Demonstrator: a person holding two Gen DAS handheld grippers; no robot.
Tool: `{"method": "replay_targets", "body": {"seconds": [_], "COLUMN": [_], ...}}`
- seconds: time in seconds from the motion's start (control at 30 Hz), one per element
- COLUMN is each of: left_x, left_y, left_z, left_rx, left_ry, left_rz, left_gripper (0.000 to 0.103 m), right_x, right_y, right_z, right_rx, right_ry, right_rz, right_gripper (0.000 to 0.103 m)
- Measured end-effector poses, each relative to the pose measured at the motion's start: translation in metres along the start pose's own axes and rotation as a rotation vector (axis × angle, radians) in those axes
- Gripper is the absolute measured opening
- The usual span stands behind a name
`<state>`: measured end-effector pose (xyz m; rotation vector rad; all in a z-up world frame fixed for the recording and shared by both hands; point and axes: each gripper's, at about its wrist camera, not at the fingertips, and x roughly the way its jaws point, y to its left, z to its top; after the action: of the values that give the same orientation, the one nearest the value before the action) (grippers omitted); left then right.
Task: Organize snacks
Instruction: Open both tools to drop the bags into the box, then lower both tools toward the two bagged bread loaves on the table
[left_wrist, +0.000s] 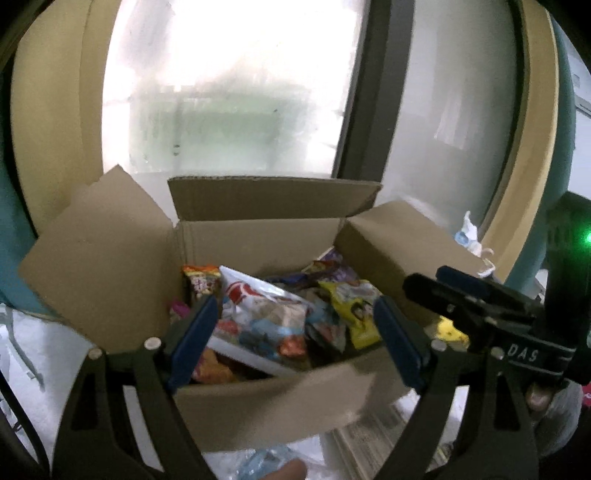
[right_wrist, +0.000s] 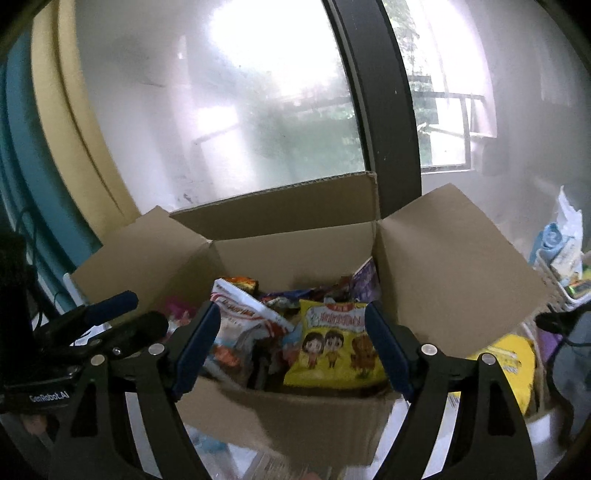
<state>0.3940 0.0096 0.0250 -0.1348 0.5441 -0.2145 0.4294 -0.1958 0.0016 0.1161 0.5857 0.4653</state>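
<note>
An open cardboard box (left_wrist: 258, 236) (right_wrist: 288, 254) stands before a frosted window, flaps up, full of snack bags. A white and red bag (left_wrist: 258, 306) (right_wrist: 243, 317) and a yellow cartoon bag (left_wrist: 354, 310) (right_wrist: 332, 347) lie on top. My left gripper (left_wrist: 295, 339) is open and empty, its blue pads just above the box's near wall. My right gripper (right_wrist: 291, 347) is open and empty in the same place. The right gripper shows in the left wrist view (left_wrist: 461, 291), and the left gripper shows at the left of the right wrist view (right_wrist: 122, 317).
A dark window frame post (right_wrist: 380, 110) rises behind the box. A white basket with packets (right_wrist: 565, 273) stands at the right, with a yellow snack bag (right_wrist: 513, 362) in front of it. Clear plastic wrappers (left_wrist: 266, 461) lie on the white surface in front of the box.
</note>
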Motion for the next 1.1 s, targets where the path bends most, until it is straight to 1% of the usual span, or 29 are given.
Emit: {"method": "replay_targets", "body": {"seconds": [0.2,0.43,0.73,1.1], "left_x": [-0.032,-0.057,-0.080,-0.094], "left_y": [-0.012,-0.025,-0.036,-0.048], "left_z": [-0.018,-0.042,-0.075,-0.125], "left_rx": [0.016,0.031,0.036,0.023], "left_ry": [-0.003,0.008,0.038,0.108], "left_rz": [-0.010,-0.008,-0.007,-0.007], "left_gripper": [0.087,0.087,0.087,0.087], "right_x": [-0.030,-0.060,-0.089,-0.114], "right_y": [0.011,0.021,0.024,0.022], "right_z": [-0.013,-0.033,-0.068,-0.111], "right_rx": [-0.005,-0.018,-0.032,-0.031], "right_ry": [-0.004,0.000,0.027,0.067], "right_rz": [0.005,0.004,-0.003,0.000], "right_gripper": [0.083,0.083,0.083,0.083]}}
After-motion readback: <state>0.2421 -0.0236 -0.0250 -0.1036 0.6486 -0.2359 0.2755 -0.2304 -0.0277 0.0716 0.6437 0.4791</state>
